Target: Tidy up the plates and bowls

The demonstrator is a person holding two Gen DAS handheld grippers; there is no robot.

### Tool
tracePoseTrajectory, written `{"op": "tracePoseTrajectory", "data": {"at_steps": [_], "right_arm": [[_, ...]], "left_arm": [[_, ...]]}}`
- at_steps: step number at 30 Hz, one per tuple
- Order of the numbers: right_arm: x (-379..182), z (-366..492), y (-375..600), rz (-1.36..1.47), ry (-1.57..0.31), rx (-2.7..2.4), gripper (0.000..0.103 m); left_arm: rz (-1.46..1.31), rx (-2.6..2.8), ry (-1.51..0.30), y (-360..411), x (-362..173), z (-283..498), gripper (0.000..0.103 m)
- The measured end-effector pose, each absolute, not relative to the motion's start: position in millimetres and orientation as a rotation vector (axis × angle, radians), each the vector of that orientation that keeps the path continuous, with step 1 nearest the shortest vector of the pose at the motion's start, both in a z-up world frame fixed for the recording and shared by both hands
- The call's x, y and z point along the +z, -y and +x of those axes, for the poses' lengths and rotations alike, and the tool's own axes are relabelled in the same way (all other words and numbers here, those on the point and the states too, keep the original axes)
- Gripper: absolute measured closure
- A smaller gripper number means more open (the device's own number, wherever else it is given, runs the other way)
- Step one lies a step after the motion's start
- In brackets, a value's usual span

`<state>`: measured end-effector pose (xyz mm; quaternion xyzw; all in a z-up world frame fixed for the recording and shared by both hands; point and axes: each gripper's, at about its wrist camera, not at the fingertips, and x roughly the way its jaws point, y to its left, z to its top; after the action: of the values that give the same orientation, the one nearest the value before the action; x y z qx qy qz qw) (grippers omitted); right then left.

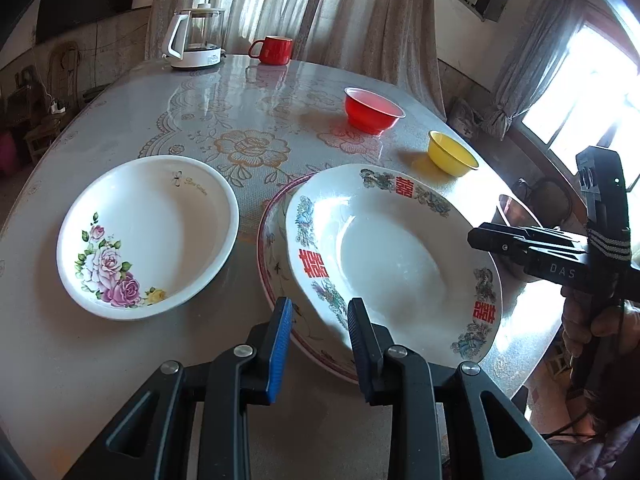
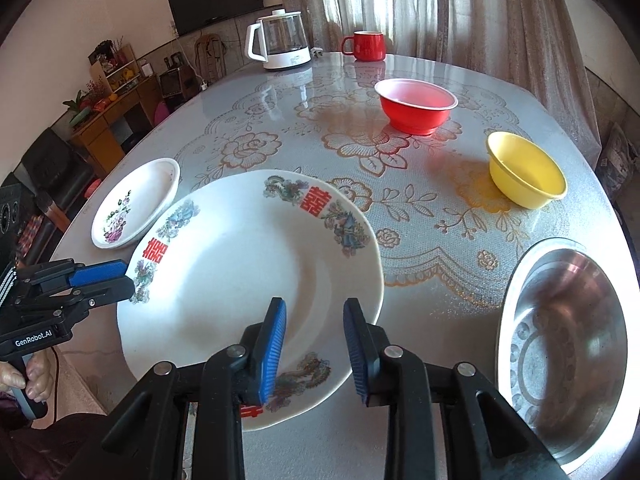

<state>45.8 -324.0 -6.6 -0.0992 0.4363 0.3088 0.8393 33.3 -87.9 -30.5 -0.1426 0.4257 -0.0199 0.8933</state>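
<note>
White rose plate [image 1: 148,236] sits flat at the left of the table [image 1: 224,112], clear of everything. Next to it your left gripper [image 1: 318,320] has its fingers apart, straddling the near rim of the double-happiness plate [image 1: 392,252] — that one's tilted, resting on a pink-rimmed plate [image 1: 272,256] underneath. From the right wrist view your right gripper [image 2: 314,334] is spread too, hovering over the same plate's near-right rim; can't tell if it's touching. Further back are the red bowl [image 2: 416,106] and the yellow bowl [image 2: 526,174], well apart — and a steel basin [image 2: 568,352] sits at the far right edge.
</note>
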Motion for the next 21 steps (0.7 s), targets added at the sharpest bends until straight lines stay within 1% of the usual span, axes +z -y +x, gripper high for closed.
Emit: {"op": "tracePoseTrajectory", "data": {"at_steps": [3, 5, 8, 15, 21], "right_arm": [[-7.5, 58.0, 329.4, -0.186, -0.927, 0.573, 0.073], [-14.4, 64.9, 329.8, -0.176, -0.96, 0.54, 0.073], [-24.2, 64.1, 324.6, -0.16, -0.998, 0.582, 0.074], [-26.9, 55.8, 308.7, -0.237, -0.945, 0.57, 0.073], [-26.6, 50.8, 299.0, -0.308, -0.908, 0.554, 0.071]], "left_arm": [[-0.301, -0.022, -0.88, 84.6, -30.7, 30.4, 0.074], [-0.306, -0.019, -0.878, 83.1, -30.8, 29.6, 0.074], [-0.295, -0.021, -0.876, 84.1, -30.0, 29.8, 0.074], [-0.258, -0.018, -0.876, 89.7, -30.3, 35.7, 0.074], [-0.244, -0.016, -0.876, 90.4, -32.0, 39.5, 0.074]]}}
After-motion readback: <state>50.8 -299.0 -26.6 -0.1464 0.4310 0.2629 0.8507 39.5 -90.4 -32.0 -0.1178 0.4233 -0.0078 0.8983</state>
